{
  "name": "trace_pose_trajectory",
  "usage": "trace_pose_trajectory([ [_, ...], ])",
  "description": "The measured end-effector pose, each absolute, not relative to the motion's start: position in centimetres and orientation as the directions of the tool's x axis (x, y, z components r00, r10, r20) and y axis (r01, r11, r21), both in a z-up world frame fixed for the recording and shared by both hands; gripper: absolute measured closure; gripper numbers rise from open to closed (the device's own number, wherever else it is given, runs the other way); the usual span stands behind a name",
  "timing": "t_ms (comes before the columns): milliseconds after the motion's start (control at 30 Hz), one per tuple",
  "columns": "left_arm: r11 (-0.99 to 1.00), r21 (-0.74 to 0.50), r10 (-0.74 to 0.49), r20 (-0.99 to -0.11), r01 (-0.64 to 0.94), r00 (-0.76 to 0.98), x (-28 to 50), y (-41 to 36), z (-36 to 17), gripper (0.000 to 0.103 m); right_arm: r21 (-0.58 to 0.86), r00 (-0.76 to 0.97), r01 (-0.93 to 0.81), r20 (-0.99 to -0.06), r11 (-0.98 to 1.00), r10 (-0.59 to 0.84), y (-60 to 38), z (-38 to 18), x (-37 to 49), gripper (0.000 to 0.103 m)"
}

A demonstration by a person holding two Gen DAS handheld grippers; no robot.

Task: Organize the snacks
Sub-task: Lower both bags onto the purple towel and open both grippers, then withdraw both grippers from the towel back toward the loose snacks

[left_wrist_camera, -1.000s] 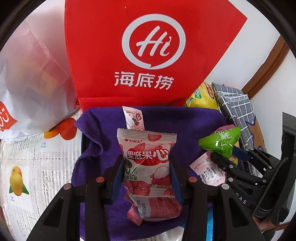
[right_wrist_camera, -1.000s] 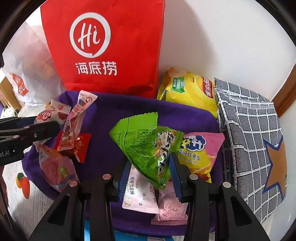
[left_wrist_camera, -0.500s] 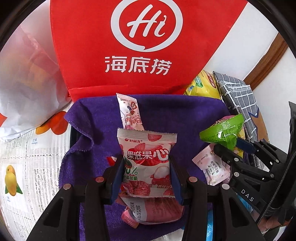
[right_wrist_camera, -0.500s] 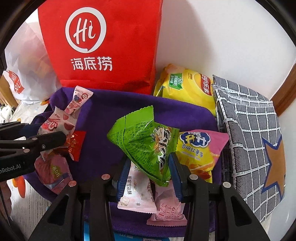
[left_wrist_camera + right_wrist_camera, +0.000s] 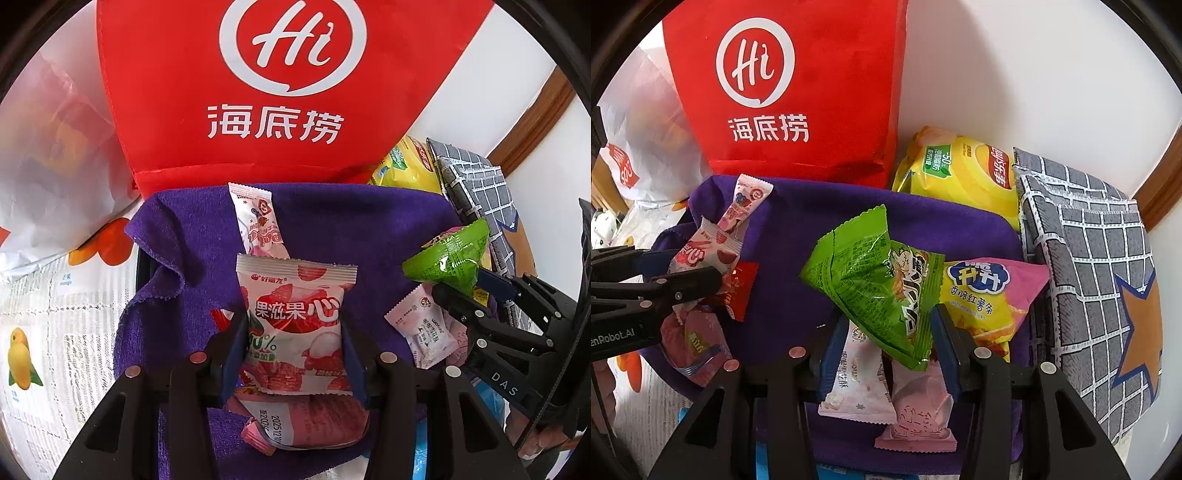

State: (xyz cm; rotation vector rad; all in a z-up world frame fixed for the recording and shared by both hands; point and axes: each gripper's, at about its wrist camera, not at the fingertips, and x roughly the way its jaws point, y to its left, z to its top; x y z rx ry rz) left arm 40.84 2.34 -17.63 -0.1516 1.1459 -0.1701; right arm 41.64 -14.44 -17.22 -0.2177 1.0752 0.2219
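Note:
My left gripper [image 5: 293, 350] is shut on a pink-and-white fruit gummy packet [image 5: 295, 325] and holds it above a purple cloth [image 5: 192, 229]. My right gripper [image 5: 886, 347] is shut on a green snack packet [image 5: 879, 284] over the same cloth [image 5: 960, 229]. The green packet [image 5: 450, 258] and the right gripper also show at the right of the left wrist view. The left gripper and its gummy packet [image 5: 701, 254] show at the left of the right wrist view. Small pink and white packets [image 5: 857, 380] lie on the cloth beneath.
A red bag with a white Hi logo [image 5: 288, 92] stands behind the cloth. A yellow chip bag [image 5: 960, 173] and a grey checked pouch with a star [image 5: 1100, 280] lie at the right. A pink sweet-potato-stick packet [image 5: 990, 295] lies beside the green one. A white plastic bag [image 5: 48, 155] is at the left.
Both grippers have moved forward toward the red bag with their packets held. The cloth and the snacks on it have slid lower in both views.

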Motion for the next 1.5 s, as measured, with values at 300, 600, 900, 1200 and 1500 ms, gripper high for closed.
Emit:
trace_pose_trajectory([
  [300, 0.978, -0.202, -0.207, -0.889, 0.055, 0.408, 40.9, 2.4, -17.4, 0.056, -0.066, 0.48, -0.276, -0.874, 0.959, 0.078, -14.6, -16.2, 41.3, 0.05],
  [600, 0.977, -0.2, -0.209, -0.88, 0.067, 0.427, 40.6, 2.5, -16.3, 0.047, -0.031, 0.517, -0.262, -0.849, 0.965, 0.112, -15.1, -14.3, 40.8, 0.047],
  [900, 0.972, -0.221, -0.231, -0.848, 0.078, 0.478, 39.7, 2.9, -13.7, 0.035, -0.043, 0.581, -0.212, -0.809, 0.976, 0.091, -15.7, -11.6, 39.5, 0.046],
  [1200, 0.961, -0.245, -0.278, -0.826, 0.132, 0.491, 38.5, 2.2, -11.1, 0.035, -0.032, 0.631, -0.114, -0.775, 0.993, 0.048, -17.2, -9.4, 35.2, 0.046],
  [1500, 0.949, -0.245, -0.312, -0.802, 0.197, 0.509, 36.0, 0.7, -8.0, 0.035, 0.014, 0.598, -0.012, -0.801, 1.0, 0.018, -19.5, -8.5, 29.9, 0.046],
])
